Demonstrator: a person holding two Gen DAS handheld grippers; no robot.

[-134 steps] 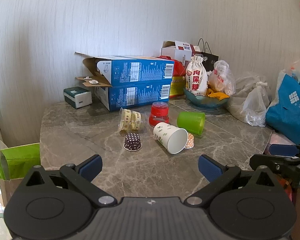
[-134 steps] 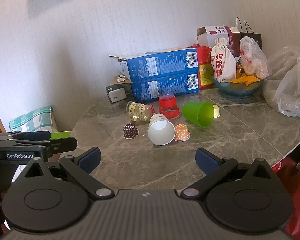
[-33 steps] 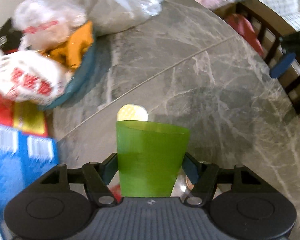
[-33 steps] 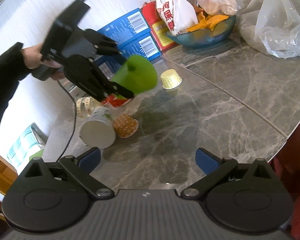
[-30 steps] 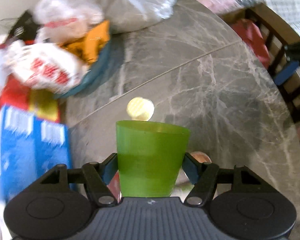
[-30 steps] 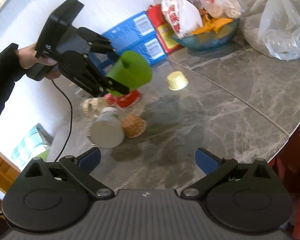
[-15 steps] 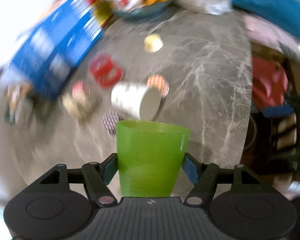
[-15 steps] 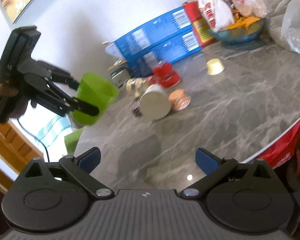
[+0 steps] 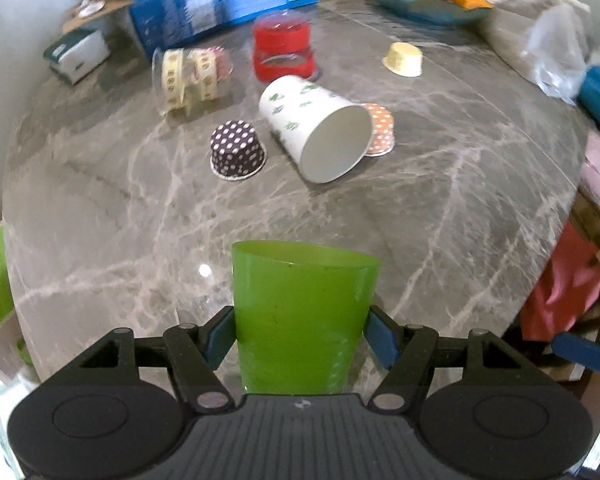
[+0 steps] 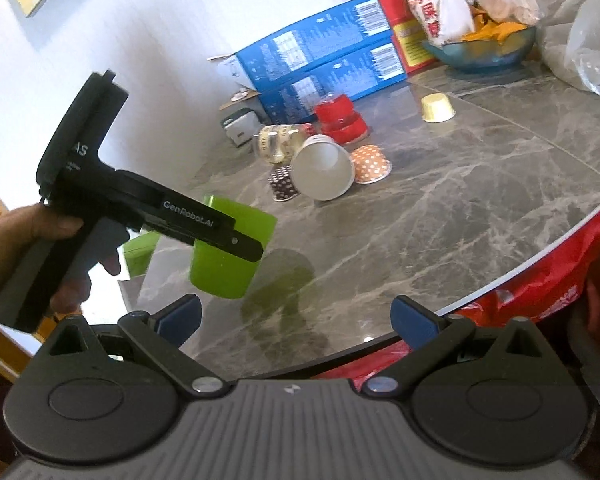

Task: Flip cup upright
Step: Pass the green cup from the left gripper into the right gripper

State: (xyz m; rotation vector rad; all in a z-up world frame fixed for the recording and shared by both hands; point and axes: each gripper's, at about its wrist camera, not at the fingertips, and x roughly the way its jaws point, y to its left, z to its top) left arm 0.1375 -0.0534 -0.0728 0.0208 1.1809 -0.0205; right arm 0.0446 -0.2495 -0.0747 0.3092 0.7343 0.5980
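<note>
The left tool (image 9: pixel 300 336) is closed on the green cup (image 9: pixel 302 316), its blue pads pressed against the cup's lower sides, at the bottom centre of the left wrist view. In the right wrist view the cup (image 10: pixel 228 252) sits at centre left, mouth up and slightly tilted, apparently just above the marble surface (image 10: pixel 440 208) near its front edge, with a shadow under it. The right tool (image 10: pixel 296 316) is spread wide, holding nothing, at the bottom of its frame.

The step in hand looks like setting the cup down upright. To do it well, level the base first, lower until it sits flat, then open the pads evenly so neither drags the cup over. Keep it inboard from the edge and apart from the lying white paper cup (image 9: pixel 320 136).
</note>
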